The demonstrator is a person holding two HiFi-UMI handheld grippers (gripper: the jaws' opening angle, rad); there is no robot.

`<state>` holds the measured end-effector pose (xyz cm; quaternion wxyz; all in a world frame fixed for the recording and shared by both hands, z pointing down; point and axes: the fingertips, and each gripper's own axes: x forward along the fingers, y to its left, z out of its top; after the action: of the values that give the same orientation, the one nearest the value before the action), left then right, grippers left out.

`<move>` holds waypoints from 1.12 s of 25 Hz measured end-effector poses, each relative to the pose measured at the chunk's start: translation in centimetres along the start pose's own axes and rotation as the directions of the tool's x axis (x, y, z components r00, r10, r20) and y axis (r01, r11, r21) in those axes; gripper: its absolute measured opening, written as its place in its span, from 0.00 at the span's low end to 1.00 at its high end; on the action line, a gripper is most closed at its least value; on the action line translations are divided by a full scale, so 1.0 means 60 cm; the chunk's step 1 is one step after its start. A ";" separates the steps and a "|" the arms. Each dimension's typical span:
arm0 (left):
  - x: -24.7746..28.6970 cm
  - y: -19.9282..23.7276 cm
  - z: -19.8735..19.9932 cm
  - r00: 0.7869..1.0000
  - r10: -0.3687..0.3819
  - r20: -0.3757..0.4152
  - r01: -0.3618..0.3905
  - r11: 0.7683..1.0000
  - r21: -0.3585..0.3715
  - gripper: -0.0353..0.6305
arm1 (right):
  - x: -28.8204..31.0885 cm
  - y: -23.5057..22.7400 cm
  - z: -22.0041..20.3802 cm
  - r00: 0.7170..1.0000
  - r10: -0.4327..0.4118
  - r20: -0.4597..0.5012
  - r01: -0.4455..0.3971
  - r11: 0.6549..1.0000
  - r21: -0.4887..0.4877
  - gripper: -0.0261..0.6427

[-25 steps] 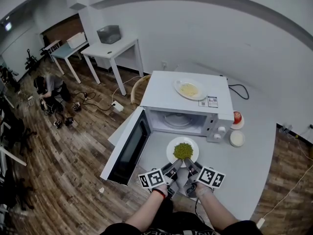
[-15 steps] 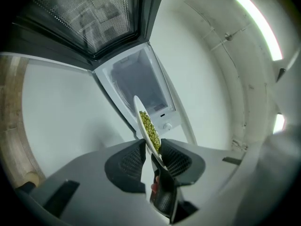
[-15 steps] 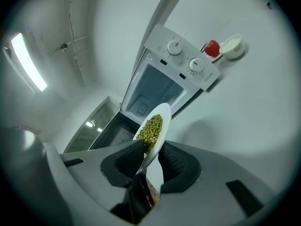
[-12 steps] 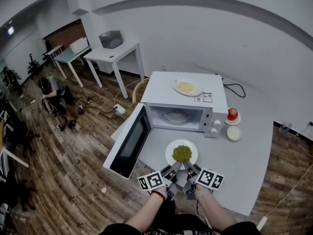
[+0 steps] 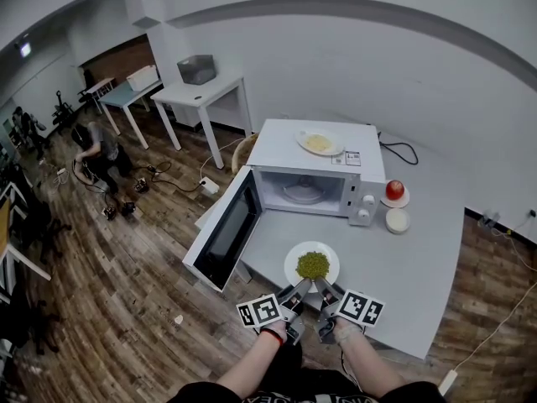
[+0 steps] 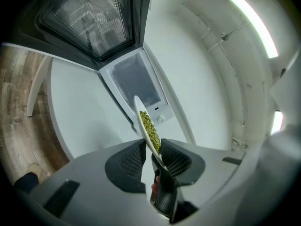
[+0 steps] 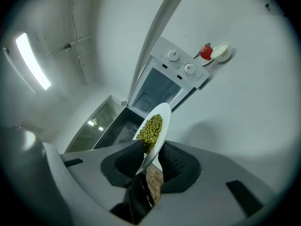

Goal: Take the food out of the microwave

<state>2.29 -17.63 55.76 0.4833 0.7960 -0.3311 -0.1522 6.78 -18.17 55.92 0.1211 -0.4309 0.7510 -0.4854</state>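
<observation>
Peas [image 5: 313, 264] in a green heap fill the middle of a white plate [image 5: 295, 259], and that plate is out of the microwave [image 5: 289, 151], held in front of its open cavity over the grey table [image 5: 403, 267]. Both tongs have it by the near rim. The left gripper [image 5: 299, 290] is clenched on the edge, one dark ribbed pad under the rim and the other on top beside the peas, as its own view shows [image 6: 153, 149]. The right gripper [image 5: 326, 289] bites the same rim just beside it, its pads pressed on either face of the plate [image 7: 149, 154], so the two sets of jaws sit almost side by side. Behind the plate the microwave's door [image 5: 226, 229] hangs wide open to the left, dark glass facing out, and the glass turntable [image 5: 304, 193] lies bare inside. On the oven's flat top rests a second plate [image 5: 319, 143] with something pale yellow on it, next to a small sticker [image 5: 352, 159]. To the right of the control knobs, on the table, stand a red object on a saucer [image 5: 394, 191] and a white round dish [image 5: 398, 220] – near each other, well apart from the peas. A black cable [image 5: 404, 152] loops behind the oven. Further off, across the wooden floor [image 5: 126, 284], a person [image 5: 96, 151] crouches among cables, and white side tables [image 5: 205, 91] line the wall, one bearing a grey bin [image 5: 198, 68].
</observation>
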 end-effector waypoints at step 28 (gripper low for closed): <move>-0.102 -0.010 -0.085 1.000 0.027 -0.011 -0.027 1.000 -0.008 0.20 | -0.078 0.013 -0.106 1.000 0.004 -0.028 -0.005 1.000 -0.004 0.19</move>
<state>0.88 -9.89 57.24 0.4904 0.7902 -0.3387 -0.1427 5.39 -10.50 57.33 0.1109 -0.4227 0.7546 -0.4896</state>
